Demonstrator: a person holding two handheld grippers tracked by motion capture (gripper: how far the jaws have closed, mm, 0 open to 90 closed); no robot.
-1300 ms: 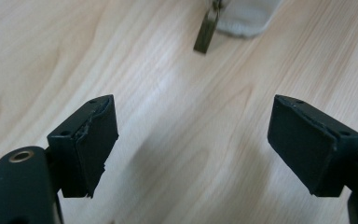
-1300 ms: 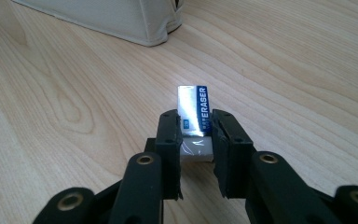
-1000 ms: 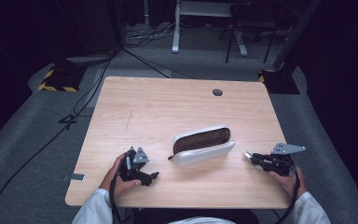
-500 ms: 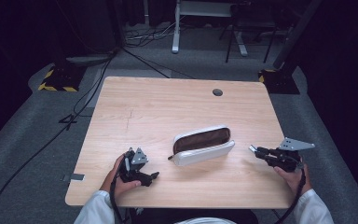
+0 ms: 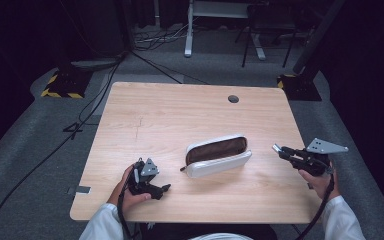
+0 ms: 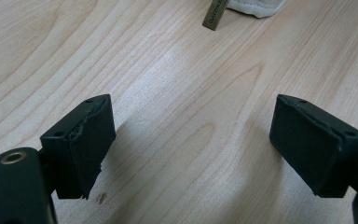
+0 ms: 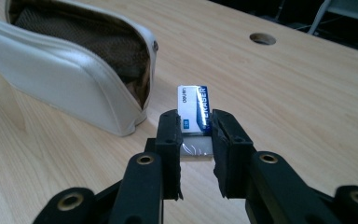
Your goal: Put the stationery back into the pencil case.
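So the right gripper (image 7: 195,128) has its jaws clamped on a small white rectangular eraser in a blue-and-white paper sleeve (image 7: 193,109); it's pinched at the back end, with the printed end sticking out front. Compared with a second ago that hand has drifted out toward the right edge of the light wooden counter (image 5: 180,115) and lifted a touch, so the eraser is up off the wood and a bit further from the white leather zip pouch with the brown lining (image 5: 218,155); looks like a pick-up done and a carry starting, not the drop itself.

The pouch sits mid-counter, mouth unzipped and gaping, nothing in the way; in the right gripper view the open end is just ahead and to the left of the eraser, near but not touching.

The left gripper (image 5: 150,182) hasn't really budged; jaws spread wide with nothing between them, resting low near the front-left of the counter, the pouch's brass zip pull (image 6: 216,14) just ahead of it.

My guess is next comes swinging the eraser back over that opening and letting go.
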